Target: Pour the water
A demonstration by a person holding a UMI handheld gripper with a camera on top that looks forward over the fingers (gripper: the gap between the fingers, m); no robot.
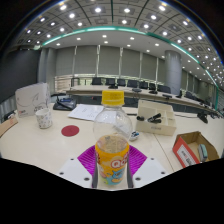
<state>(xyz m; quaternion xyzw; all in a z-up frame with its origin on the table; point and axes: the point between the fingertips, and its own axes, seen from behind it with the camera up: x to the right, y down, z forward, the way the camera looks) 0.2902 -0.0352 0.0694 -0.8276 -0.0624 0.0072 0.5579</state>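
On the table [30,140], going left to right: a cup [43,117], a red coaster [70,130], the bottle [112,140], a white box [156,118], an orange box [190,148]. The bottle stands upright, yellow cap on, between the gripper [112,165]'s fingers, whose purple pads [88,160] flank its base; whether they press it I cannot tell. Risk: pouring with the cap on yields nothing, and a weak hold could let the bottle slip when tilted. The gripper sits level, pointing forward, low over the table.
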